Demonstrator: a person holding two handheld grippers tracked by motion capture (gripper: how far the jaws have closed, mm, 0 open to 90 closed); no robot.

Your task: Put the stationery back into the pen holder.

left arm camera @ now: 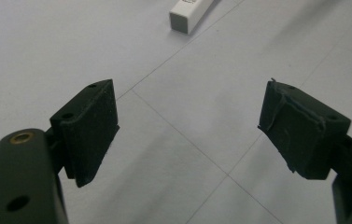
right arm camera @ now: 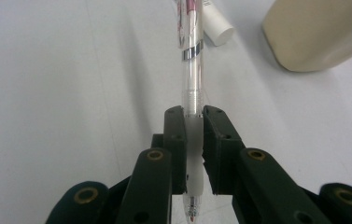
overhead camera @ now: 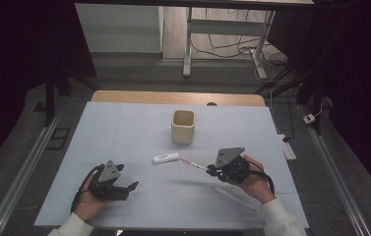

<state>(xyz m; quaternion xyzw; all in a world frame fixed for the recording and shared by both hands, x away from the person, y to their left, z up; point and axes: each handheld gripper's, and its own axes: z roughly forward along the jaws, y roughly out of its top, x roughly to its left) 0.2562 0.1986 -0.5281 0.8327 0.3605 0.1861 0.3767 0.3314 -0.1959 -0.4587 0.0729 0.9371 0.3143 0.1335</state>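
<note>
A clear pen (right arm camera: pixel 192 79) with a red insert and a silver band is clamped between the black jaws of my right gripper (right arm camera: pixel 193 114); in the high view the pen (overhead camera: pixel 193 163) sticks out to the left of that gripper (overhead camera: pixel 211 170). A cream square cup (overhead camera: pixel 183 126) stands upright at the table's middle back; its lower wall (right arm camera: pixel 318 32) appears in the right gripper view. A small white rectangular stick (overhead camera: pixel 166 158) lies in front of the cup. My left gripper (overhead camera: pixel 131 188) rests open at the front left, its jaws (left arm camera: pixel 187 130) wide apart over bare paper.
The white sheet (overhead camera: pixel 124 137) covers the wooden table (overhead camera: pixel 178 97). A pale flat strip (overhead camera: pixel 234 195) lies near the right hand. The white stick's end (left arm camera: pixel 190 14) is ahead of the left jaws. Desk legs and cables stand on the floor behind the table.
</note>
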